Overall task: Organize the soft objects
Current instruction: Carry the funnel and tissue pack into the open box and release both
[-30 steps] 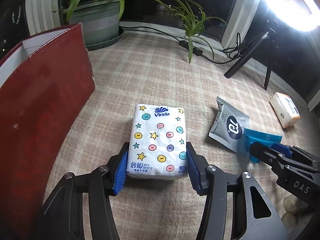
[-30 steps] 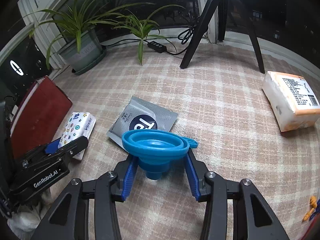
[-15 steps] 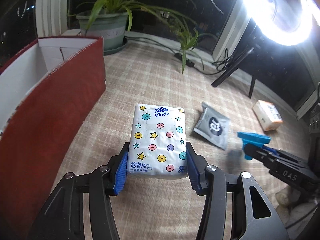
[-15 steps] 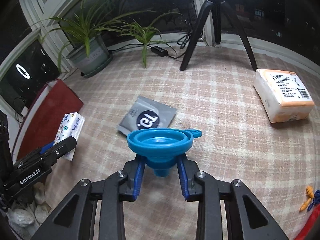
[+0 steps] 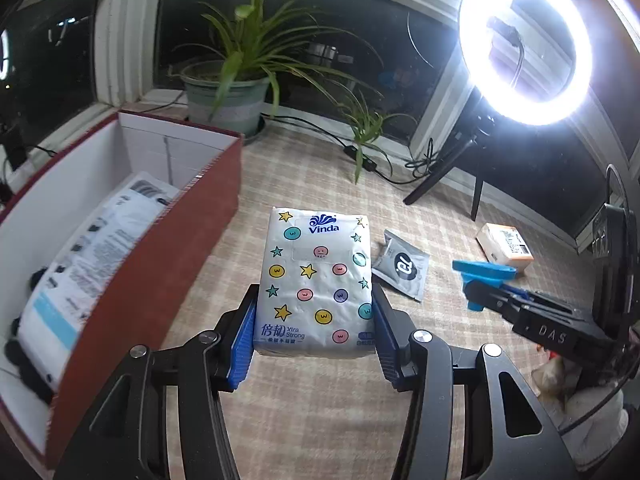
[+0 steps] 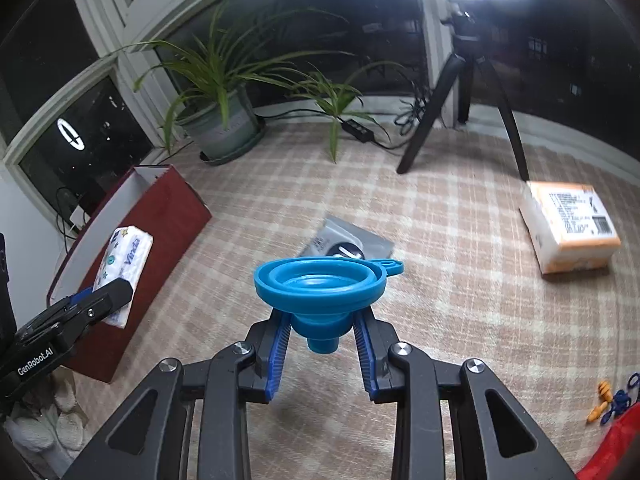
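Note:
My left gripper (image 5: 314,332) is shut on a white Vinda tissue pack (image 5: 316,280) with coloured dots and stars, held in the air beside the open red box (image 5: 160,256); the pack also shows in the right wrist view (image 6: 124,256). A white printed pouch (image 5: 84,256) lies inside the box. My right gripper (image 6: 322,334) is shut on a blue collapsible funnel (image 6: 320,284), held above the checked mat. A grey sachet (image 5: 402,266) and an orange-and-white tissue pack (image 6: 572,226) lie on the mat.
A potted plant (image 5: 228,96) and a smaller plant (image 5: 362,128) stand by the window. A ring light (image 5: 524,40) on a tripod (image 6: 460,112) stands at the back right, with a cable and power strip (image 6: 358,130). Orange earplugs (image 6: 604,400) lie at the right edge.
Both grippers have risen with their loads. The left one now looks over the red box's rim, so its white inside and the pouch show.

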`<state>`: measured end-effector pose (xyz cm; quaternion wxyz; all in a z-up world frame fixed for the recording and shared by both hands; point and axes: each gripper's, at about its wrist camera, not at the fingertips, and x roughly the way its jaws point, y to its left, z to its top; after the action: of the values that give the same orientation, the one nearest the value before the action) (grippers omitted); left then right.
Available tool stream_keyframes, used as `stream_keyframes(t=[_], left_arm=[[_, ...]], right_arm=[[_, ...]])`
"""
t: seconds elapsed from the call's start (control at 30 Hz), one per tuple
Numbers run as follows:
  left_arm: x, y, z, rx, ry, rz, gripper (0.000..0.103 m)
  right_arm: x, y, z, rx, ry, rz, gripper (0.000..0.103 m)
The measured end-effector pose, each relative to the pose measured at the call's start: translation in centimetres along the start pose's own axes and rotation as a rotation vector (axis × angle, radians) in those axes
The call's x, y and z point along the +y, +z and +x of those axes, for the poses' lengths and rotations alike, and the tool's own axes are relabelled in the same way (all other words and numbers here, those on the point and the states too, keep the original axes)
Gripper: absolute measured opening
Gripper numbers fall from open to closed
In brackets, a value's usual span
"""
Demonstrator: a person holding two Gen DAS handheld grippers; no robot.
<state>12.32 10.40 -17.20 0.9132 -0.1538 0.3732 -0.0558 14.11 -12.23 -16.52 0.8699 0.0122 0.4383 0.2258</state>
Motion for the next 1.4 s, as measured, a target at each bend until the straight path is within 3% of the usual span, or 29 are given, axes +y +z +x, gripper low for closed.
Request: stream_keyframes(t=[0.37,0.7,1.1,1.4], left_arm=[[2.4,-0.4,-4.2,-0.041,-0.001,-0.026,0.05],[7.7,0.4,-7.7,-0.086,0.059,-0.07,0.05],[15.0,1.3,-9.2,-0.105,0.165,-0.112,0.05],[19.8,1.7,-7.7,-0.059,0.196,-0.141,0.05]], right_arm=[[4.5,0.7,-2.6,-0.034,0.016,-0.069,0.028],[10.7,2.2,-3.3,-0.072,0.052,-0.154,0.028],[20.2,4.2,-0.8,-0.079,0.109,-0.263,0.028],[26.2,5.2,3.2,-0.041,0.112,-0.335,0.028]])
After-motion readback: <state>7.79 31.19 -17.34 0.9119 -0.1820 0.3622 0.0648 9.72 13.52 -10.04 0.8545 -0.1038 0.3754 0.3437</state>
